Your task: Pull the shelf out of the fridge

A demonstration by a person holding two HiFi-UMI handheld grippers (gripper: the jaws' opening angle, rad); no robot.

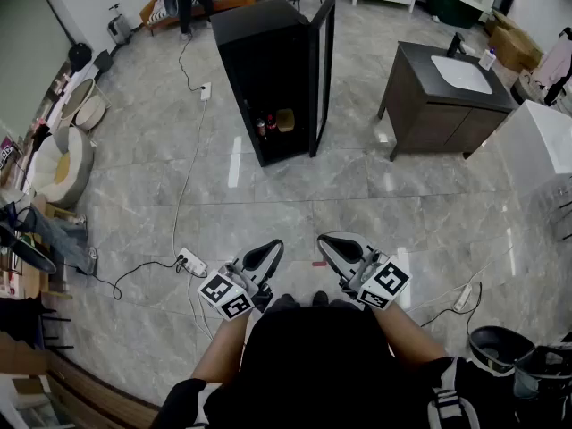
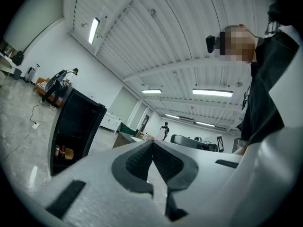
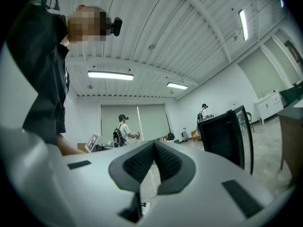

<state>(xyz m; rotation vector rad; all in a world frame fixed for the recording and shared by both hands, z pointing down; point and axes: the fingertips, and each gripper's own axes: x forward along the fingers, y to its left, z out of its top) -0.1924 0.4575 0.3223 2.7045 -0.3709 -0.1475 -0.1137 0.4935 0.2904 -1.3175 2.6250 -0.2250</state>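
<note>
A tall black fridge (image 1: 273,74) stands on the grey tiled floor well ahead of me, its glass door (image 1: 323,70) swung open to the right. Inside it, low down, are two small bottles (image 1: 265,127) and a yellow tub (image 1: 285,120); the shelf under them is too dark to make out. The fridge (image 2: 75,129) also shows at the left of the left gripper view, and the fridge (image 3: 227,136) at the right of the right gripper view. My left gripper (image 1: 275,246) and right gripper (image 1: 323,239) are held close to my body, far from the fridge, both shut and empty.
A dark vanity with a white sink (image 1: 451,92) stands right of the fridge. A power strip (image 1: 191,262) and its cable lie on the floor at my left, another strip (image 1: 463,297) at my right. Round cushions (image 1: 58,164) line the left wall. Other people (image 3: 120,131) stand far off.
</note>
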